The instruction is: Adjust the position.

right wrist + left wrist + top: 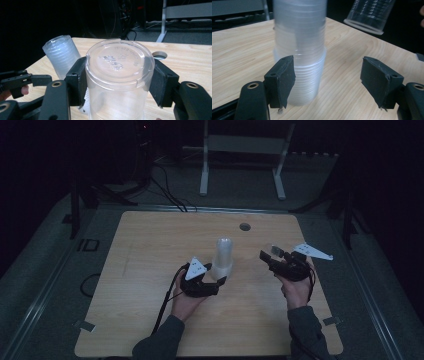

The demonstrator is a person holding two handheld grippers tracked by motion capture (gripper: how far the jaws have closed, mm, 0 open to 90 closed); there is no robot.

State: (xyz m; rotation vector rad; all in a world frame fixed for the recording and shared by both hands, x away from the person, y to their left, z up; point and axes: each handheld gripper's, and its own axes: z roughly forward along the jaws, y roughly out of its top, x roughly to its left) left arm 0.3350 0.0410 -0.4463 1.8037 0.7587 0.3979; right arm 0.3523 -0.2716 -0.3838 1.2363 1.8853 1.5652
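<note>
A tall stack of clear plastic cups (223,257) stands upside down in the middle of the wooden table (150,245). My left gripper (215,273) sits at the foot of the stack. In the left gripper view the stack (299,50) lies against the left pad (284,80), while the right pad (378,80) stands well clear of it, so the left gripper (329,82) is open. My right gripper (272,254), to the right of the stack, is shut on a single clear cup (120,72), bottom toward the camera. That cup (369,15) hangs above the table.
A round hole (244,226) is cut in the table behind the stack. A white metal stand (245,150) and cables (165,185) are on the floor beyond the far edge. The table's right edge (320,285) runs close to my right hand.
</note>
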